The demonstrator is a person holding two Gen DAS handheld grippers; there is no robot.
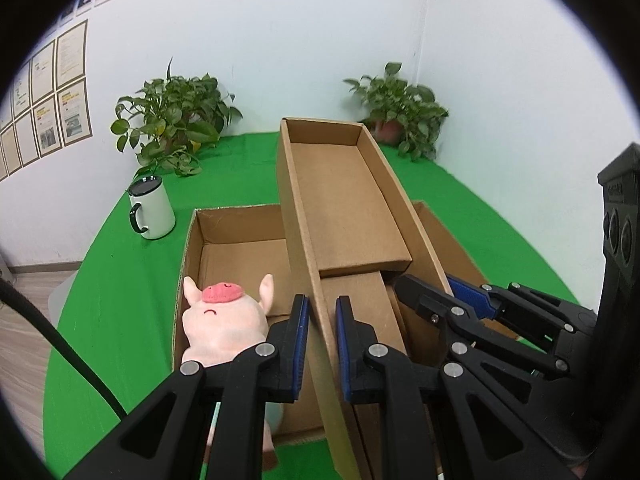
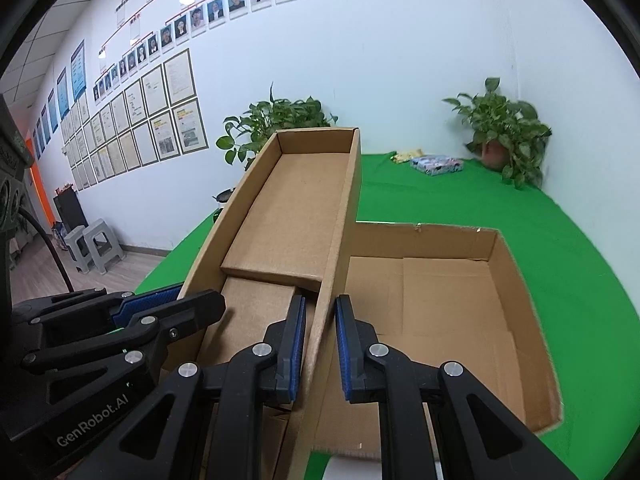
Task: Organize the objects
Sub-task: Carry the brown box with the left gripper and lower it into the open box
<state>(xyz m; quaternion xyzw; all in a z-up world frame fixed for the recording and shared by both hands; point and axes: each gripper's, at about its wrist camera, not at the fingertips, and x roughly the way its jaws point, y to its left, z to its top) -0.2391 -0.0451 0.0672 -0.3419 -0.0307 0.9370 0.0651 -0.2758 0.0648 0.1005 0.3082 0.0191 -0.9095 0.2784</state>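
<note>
1. I take the large open carton point(image 1: 192, 264) on the green tabletop point(image 1: 120, 300) as the landmark for all positions.
2. A narrow cardboard tray point(image 1: 344, 200) is raised above the carton, tilted, with its far end higher and pointing toward the wall.
3. My left gripper point(image 1: 322, 344) pinches the tray's left side wall; the wall stands between the blue pads.
4. My right gripper point(image 2: 320, 350) pinches the tray's right side wall in the same way, pads pressed against the cardboard.
5. In the left wrist view, the right gripper point(image 1: 444, 300) shows at the tray's opposite wall; in the right wrist view, the left gripper point(image 2: 176, 304) shows likewise.
6. A pink plush pig point(image 1: 224, 320) lies inside the carton, at its left near side, just beside the left gripper.
7. A white mug point(image 1: 154, 208) with a dark handle stands on the tabletop beyond the carton's left far corner.
8. Two potted plants point(image 1: 176, 116) point(image 1: 400, 112) stand behind the carton, against the wall.
9. A patterned flat packet point(image 2: 438, 165) lies well beyond the carton, near the right plant.
</note>
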